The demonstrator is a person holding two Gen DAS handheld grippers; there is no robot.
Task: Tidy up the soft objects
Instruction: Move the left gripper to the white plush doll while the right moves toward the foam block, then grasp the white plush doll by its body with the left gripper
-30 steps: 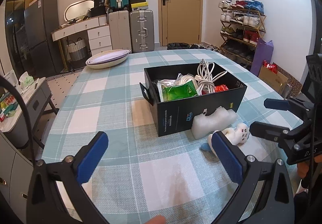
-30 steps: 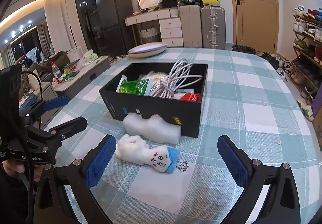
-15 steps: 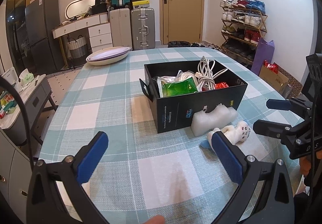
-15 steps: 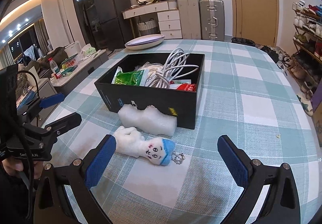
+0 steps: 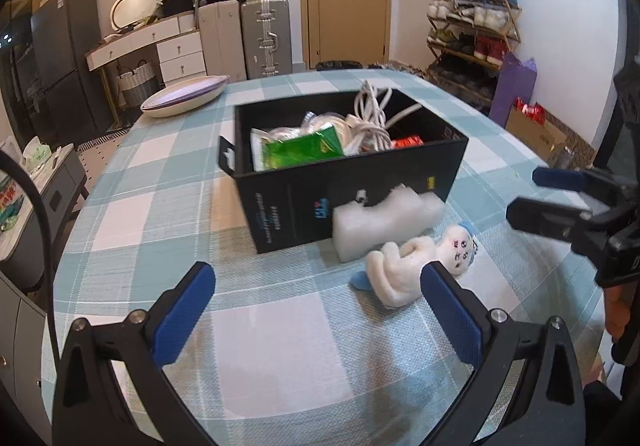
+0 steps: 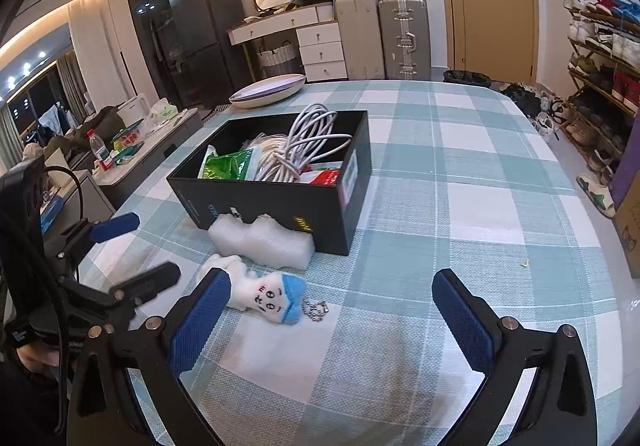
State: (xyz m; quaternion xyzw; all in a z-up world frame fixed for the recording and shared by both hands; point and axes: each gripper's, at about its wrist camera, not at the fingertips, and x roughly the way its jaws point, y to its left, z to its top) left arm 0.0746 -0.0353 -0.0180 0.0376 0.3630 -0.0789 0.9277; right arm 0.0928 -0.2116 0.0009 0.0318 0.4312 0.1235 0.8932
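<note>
Both my grippers hang above the checked table (image 6: pixel 460 173), nothing held. My left gripper (image 5: pixel 316 310) has its jaws spread wide, blue pads apart over bare cloth. My right gripper (image 6: pixel 332 310) is likewise spread wide; in its own view the left pad sits in front of the tail end of the plush toy (image 6: pixel 268 292), contact unclear.

The plush toy is white with a blue cap and a stitched face, lying flat on the cloth, a small ball chain (image 6: pixel 316 312) trailing off its cap end. In the left wrist view the plush toy (image 5: pixel 416 262) lies at about 1 o'clock from my left gripper, partly behind the right pad. Just beyond it is a white foam block (image 6: pixel 260 242), resting against the near wall of the black box (image 6: pixel 280 201); toy and foam look just apart.

The black box is open-topped, at 12 o'clock in both views. Inside: a coil of white cable (image 6: pixel 296 149), a green packet (image 6: pixel 228 165), a red packet (image 6: pixel 326 177), some clear plastic wrap.

A shallow bowl (image 6: pixel 268 89) is at 11 o'clock near the far table edge, well apart from the box. My right gripper also shows at 3 o'clock in the left wrist view.
</note>
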